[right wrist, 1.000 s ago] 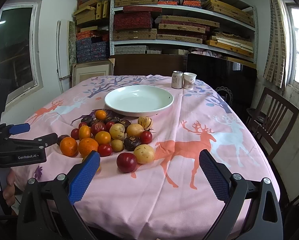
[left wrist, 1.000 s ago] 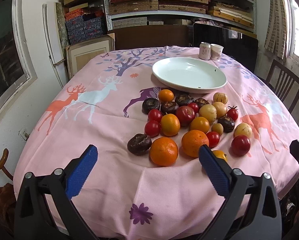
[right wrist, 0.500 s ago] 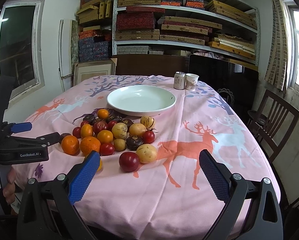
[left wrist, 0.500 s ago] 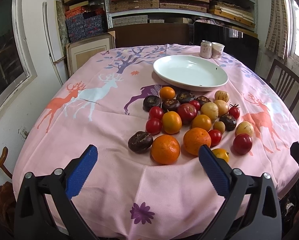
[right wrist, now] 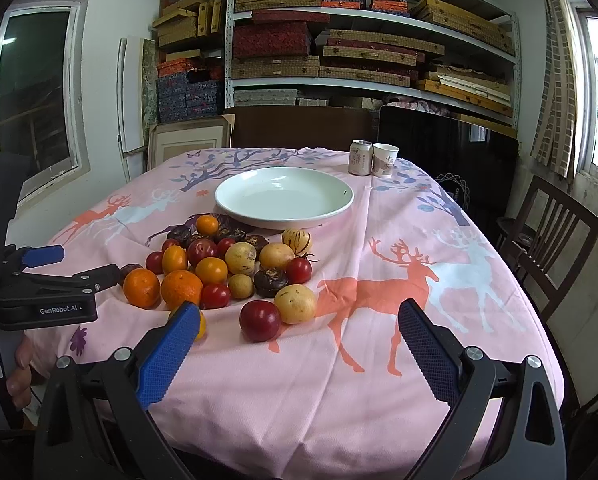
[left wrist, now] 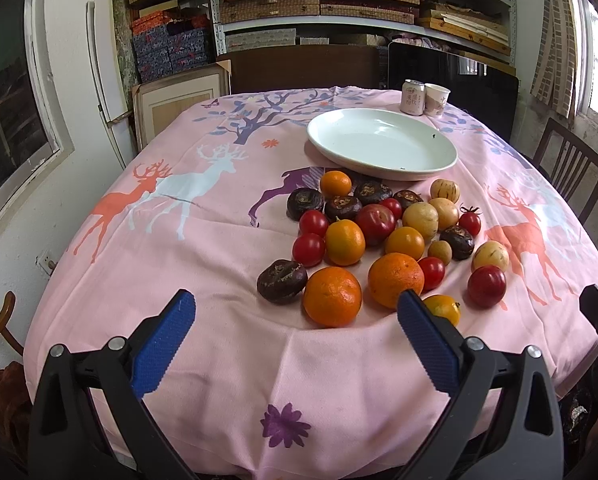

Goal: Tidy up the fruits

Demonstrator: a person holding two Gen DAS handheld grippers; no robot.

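Note:
A heap of fruit lies on the pink deer tablecloth (left wrist: 203, 248): large oranges (left wrist: 332, 297), small red tomatoes (left wrist: 308, 249), dark brown fruits (left wrist: 281, 281), yellow ones (left wrist: 420, 220) and a red plum (left wrist: 486, 285). Behind the heap stands an empty white plate (left wrist: 381, 143) (right wrist: 283, 197). My left gripper (left wrist: 295, 312) is open, hovering near the front edge just short of the oranges. My right gripper (right wrist: 295, 322) is open to the right of the heap, close to the red plum (right wrist: 259, 320) and a yellow fruit (right wrist: 295, 303). The left gripper's body (right wrist: 43, 300) shows in the right wrist view, held by a hand (right wrist: 17, 372).
A drink can (left wrist: 412, 97) and a paper cup (left wrist: 436, 99) stand at the table's far edge. Wooden chairs (right wrist: 547, 248) stand to the right. Shelves (right wrist: 359, 32) of boxes fill the back wall, with a dark panel (right wrist: 451, 148) and framed boards behind the table.
Both grippers have drifted slightly; the fruit and plate sit a little lower in both views. Nothing was gripped or moved on the table.

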